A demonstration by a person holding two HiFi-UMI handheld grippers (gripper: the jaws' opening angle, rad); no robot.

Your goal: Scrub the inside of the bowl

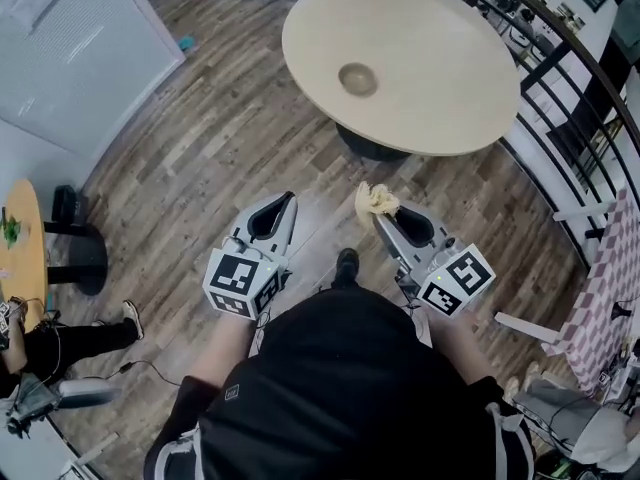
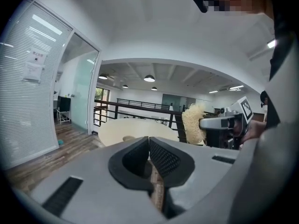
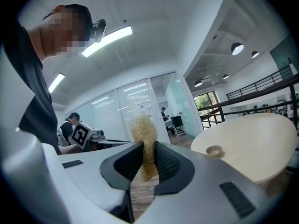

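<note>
Okay, nearest me: left tongs are closed with nothing in them. Right tongs are clamped on the scrubber, a pale fibrous wad that mostly sticks out past the tips. I hold both in front of my body, over the wood floor and short of the table. The bowl sits upright on that round table, left of centre, well apart from both tongs, with nothing steadying it.

Risks, my guess: the bowl looks small and light, so one-handed scrubbing could skid or tip it unless the left tongs pin the rim. Pushing hard may also pull the loosely pinched wad free.
</note>
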